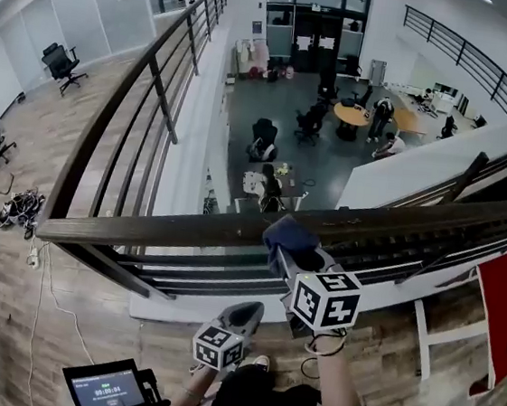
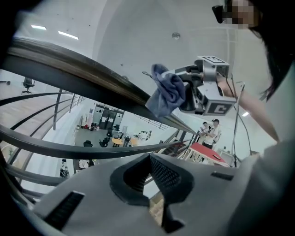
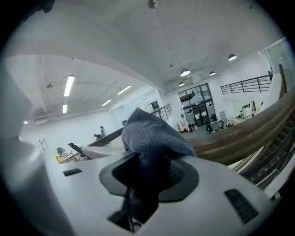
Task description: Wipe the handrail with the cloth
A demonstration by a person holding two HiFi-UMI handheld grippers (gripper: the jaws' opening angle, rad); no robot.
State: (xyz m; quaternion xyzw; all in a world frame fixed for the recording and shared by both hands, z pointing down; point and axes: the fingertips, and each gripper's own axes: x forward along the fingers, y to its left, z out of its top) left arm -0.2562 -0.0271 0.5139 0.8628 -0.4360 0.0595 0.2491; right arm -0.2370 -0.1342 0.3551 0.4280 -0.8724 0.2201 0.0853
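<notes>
- the right hand-held gripper (image 1: 295,251) pinches the blue cloth (image 1: 290,233), bunched between its jaws, and holds it at the top of the wooden handrail (image 1: 187,230); whether it presses on the wood is hard to tell.
- the left hand-held gripper (image 1: 242,317) hangs lower, on the near side of the rail, with its jaws pressed together on nothing.
- judging by this, the wiping is barely under way: no cleaned stretch shows, and the long rail to either side looks left to do.
- the rail is dark, smooth and slightly glossy, with metal bars below.
- it edges a wood-floored (image 1: 5,306) mezzanine above an office hall with round desks (image 1: 351,114) and chairs.
</notes>
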